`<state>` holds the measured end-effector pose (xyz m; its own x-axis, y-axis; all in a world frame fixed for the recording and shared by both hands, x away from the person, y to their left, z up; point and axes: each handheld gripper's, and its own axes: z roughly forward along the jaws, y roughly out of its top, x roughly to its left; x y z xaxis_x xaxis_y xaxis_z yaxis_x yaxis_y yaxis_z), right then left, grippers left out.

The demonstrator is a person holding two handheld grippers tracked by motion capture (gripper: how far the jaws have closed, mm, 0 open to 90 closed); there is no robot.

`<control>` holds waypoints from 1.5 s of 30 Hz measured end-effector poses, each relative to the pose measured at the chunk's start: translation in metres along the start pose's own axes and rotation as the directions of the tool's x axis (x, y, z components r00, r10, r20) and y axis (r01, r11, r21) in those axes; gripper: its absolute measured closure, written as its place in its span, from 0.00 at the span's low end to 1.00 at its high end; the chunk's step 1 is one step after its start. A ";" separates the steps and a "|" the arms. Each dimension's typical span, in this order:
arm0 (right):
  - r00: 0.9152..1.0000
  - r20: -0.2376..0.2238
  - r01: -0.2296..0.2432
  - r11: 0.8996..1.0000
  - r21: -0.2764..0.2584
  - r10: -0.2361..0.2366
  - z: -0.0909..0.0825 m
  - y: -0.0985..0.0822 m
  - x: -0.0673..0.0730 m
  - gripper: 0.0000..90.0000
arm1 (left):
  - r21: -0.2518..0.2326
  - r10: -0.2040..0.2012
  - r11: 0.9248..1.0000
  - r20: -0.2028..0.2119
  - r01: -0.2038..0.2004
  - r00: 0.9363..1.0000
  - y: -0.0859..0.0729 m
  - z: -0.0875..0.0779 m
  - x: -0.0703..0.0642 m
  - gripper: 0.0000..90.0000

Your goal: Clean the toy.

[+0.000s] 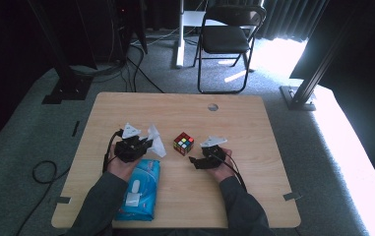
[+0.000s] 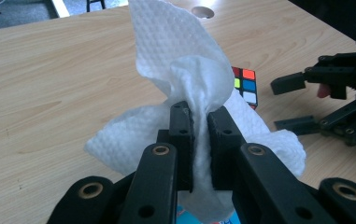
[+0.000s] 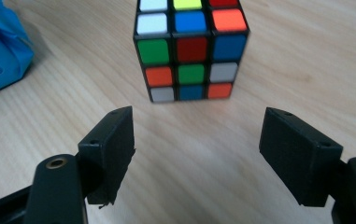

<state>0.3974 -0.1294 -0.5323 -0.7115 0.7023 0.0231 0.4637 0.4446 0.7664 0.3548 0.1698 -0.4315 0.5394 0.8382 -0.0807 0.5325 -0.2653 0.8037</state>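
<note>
Black jaws of the left gripper (image 2: 199,135) sit clenched on a white wet wipe (image 2: 185,74), pinched near its middle so the sheet bunches up above the pads and flares out to both sides. Below it, in the high view, lies the blue wipes pack (image 1: 138,189) w/ its white flap, just beside the person's left forearm. Right gripper (image 3: 196,154) is released: jaws stand wide apart, nothing between them, pointed at the Rubik's cube (image 3: 192,51), which sits on the wooden table (image 1: 254,147) just ahead of the pads, not touched yet.

Seen from above, the cube (image 1: 183,143) rests near the table's middle, between the two grippers; wipe (image 1: 155,140) is left of it, near but apart. Right gripper (image 1: 205,160) is just beside the cube's near-right corner.

Judgement: step in hand looks like steadying the cube w/ the right gripper so the wipe can clean it. To do it well: bring the open jaws fwd so the pads land on two opposite flat faces, square on, low on the cube, not on corners, since a corner grip could twist a layer or let it skid. Close gently. Keep the left clamp as is; the free upper flap of the wipe is the part to press onto the cube's top and near faces.

Farther off: folding chair (image 1: 227,39), carpet, cables.
</note>
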 end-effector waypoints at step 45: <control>0.999 -0.031 0.035 0.999 -0.031 -0.036 0.047 0.022 -0.001 0.38 | 0.001 0.007 1.000 0.042 -0.007 0.999 0.016 0.017 0.004 0.92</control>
<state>0.4330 -0.0938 -0.5452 -0.7438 0.6682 0.0148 0.4214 0.4516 0.7865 0.3763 0.1605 -0.4291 0.5697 0.8157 -0.1000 0.5294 -0.2712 0.8038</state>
